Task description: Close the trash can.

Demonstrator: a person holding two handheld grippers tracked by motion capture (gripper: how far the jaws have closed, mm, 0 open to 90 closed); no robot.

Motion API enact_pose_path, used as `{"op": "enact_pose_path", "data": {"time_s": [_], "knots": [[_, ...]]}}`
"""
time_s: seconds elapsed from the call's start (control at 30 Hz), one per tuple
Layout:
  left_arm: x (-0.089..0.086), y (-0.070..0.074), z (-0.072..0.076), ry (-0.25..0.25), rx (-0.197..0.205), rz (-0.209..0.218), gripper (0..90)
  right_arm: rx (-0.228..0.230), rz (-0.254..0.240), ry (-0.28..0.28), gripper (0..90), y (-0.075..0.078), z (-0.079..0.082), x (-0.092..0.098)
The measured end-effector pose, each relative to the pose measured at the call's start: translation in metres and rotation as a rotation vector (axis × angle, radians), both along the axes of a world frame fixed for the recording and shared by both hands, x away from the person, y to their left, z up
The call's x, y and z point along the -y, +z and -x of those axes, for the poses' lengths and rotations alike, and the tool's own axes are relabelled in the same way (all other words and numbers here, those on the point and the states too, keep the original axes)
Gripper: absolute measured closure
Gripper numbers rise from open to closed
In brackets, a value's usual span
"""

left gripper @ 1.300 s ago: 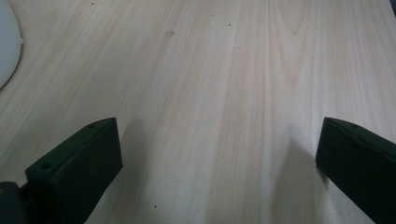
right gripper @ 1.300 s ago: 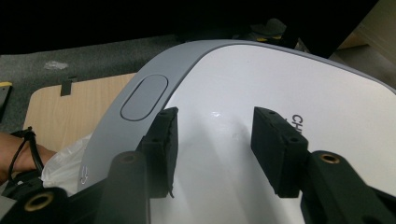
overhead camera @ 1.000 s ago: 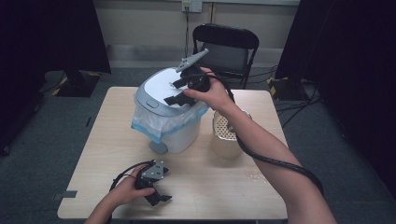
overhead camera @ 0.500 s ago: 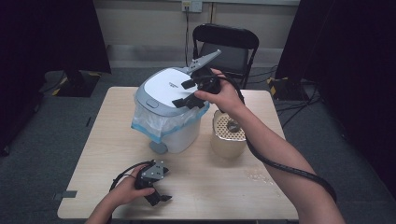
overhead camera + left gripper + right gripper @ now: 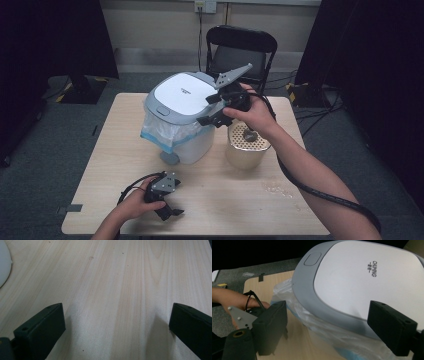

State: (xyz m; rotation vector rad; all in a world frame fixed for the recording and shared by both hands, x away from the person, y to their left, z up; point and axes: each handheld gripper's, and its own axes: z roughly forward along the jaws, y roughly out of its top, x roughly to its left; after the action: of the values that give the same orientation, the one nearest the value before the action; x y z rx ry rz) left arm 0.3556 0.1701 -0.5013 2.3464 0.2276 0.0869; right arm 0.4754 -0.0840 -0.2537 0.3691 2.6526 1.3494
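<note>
Hovering beside lidded bin (image 5: 180,117), right hand-held gripper (image 5: 214,109) just opening, empty; perforated canister (image 5: 246,147) adjacent; left hand-held gripper (image 5: 170,214) open, empty

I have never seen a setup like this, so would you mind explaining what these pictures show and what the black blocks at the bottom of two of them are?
A person sits at a light wooden table and holds a hand-held two-jaw gripper in each hand. The high view looks down from above the person. The other two pictures come from cameras riding on the grippers, so the black blocks are each gripper's own jaws.

On the table stand a white bin with a grey-and-white closed lid and a clear-and-blue plastic liner, and beside it a cream cylindrical container with a perforated top.

The left gripper rests low near the table's front edge, jaws wide apart over bare wood. The right gripper is at the lid's right edge; its jaws have just been opening, and they stand apart in front of the lid, holding nothing.
</note>
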Motion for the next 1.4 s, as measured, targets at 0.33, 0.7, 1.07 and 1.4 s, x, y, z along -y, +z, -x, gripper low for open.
{"op": "enact_pose_path", "data": {"time_s": [0.33,0.7,1.07,1.4], "knots": [[0.000,0.000,0.000,0.000,0.000,0.000,0.0,-0.008,0.007,-0.010,15.6,-0.009,0.011,0.023],[0.000,-0.001,0.000,0.003,0.003,0.004,0.0,-0.020,-0.001,-0.018,15.6,-0.026,0.021,0.044],[0.000,0.000,0.001,0.006,-0.002,-0.001,0.0,-0.041,0.012,-0.019,15.1,-0.053,0.030,0.059],[0.000,0.000,0.001,0.006,-0.002,0.001,0.0,-0.053,0.000,-0.043,14.8,-0.071,0.035,0.071]]}}
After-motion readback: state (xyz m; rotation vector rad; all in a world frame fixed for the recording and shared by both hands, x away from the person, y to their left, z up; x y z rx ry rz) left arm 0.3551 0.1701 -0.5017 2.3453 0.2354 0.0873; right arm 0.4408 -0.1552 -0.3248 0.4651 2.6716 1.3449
